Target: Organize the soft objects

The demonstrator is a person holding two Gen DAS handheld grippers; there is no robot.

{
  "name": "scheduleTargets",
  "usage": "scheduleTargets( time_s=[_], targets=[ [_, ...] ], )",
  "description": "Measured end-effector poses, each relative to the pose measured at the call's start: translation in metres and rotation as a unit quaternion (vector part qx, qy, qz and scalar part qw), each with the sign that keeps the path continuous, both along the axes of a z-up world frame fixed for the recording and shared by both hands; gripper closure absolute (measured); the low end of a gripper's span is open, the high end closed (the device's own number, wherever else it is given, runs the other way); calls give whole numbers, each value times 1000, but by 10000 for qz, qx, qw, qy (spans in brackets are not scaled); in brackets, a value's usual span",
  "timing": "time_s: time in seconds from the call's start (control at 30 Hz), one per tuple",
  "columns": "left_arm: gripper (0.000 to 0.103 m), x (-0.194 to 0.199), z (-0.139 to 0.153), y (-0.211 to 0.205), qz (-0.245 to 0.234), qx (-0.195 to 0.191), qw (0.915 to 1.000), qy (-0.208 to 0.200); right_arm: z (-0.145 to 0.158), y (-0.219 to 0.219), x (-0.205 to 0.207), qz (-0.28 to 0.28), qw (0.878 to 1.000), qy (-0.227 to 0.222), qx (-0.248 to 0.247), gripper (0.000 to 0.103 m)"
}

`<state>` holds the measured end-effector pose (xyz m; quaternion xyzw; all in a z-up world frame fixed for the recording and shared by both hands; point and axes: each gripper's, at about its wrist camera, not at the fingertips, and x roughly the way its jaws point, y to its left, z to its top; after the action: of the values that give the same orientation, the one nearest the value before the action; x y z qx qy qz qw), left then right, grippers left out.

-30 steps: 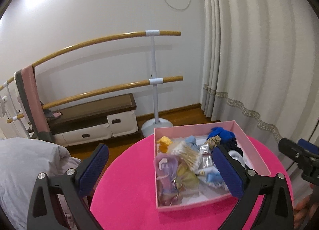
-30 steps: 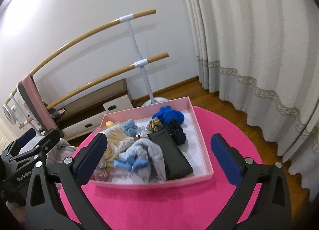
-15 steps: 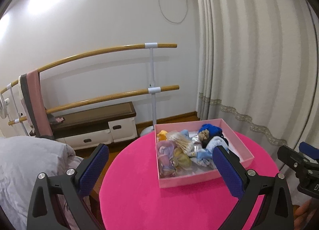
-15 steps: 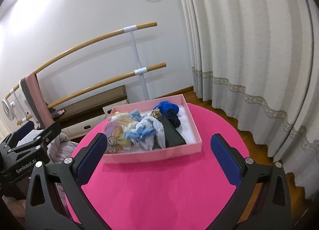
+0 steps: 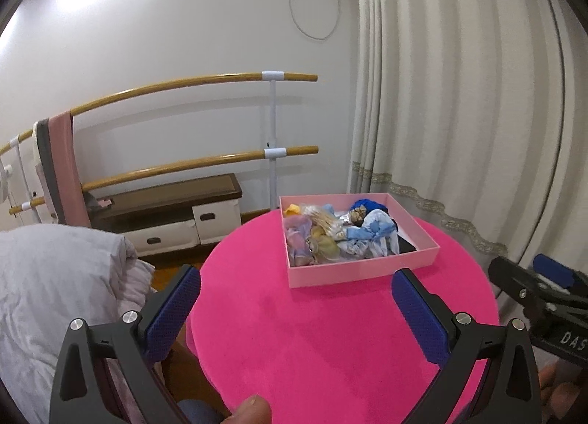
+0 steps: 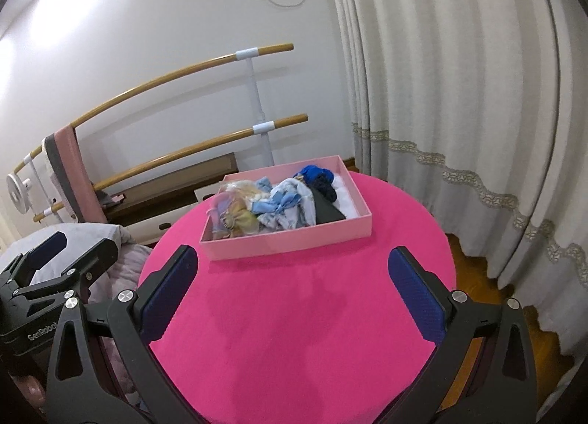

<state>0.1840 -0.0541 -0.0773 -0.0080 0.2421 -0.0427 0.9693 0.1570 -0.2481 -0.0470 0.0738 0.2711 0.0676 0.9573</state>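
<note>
One pink box holds perhaps eight soft items; two tools, left tool and right tool, gape wide, empty.

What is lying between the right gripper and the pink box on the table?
Nothing: only bare pink tabletop separates the open right gripper from the pink box. The right wrist view shows this stretch plainly.

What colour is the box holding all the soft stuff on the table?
Pale pink. The box shows best in the right wrist view, sitting on the brighter pink table.
</note>
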Motion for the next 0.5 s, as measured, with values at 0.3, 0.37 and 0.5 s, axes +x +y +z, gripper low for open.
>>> scheduleTargets(
  time_s=[0.3,0.37,0.5],
  targets=[
    [0,-22,17,3,154,171,9997,-58,2,7,-16,-1,10000,-44,-20,0],
    [0,-25,18,4,154,159,9998,-27,3,5,-17,-17,10000,-54,-23,0],
    [0,-25,21,2,148,160,9998,-5,4,3,-17,-68,9999,-83,-34,0]
  ],
)
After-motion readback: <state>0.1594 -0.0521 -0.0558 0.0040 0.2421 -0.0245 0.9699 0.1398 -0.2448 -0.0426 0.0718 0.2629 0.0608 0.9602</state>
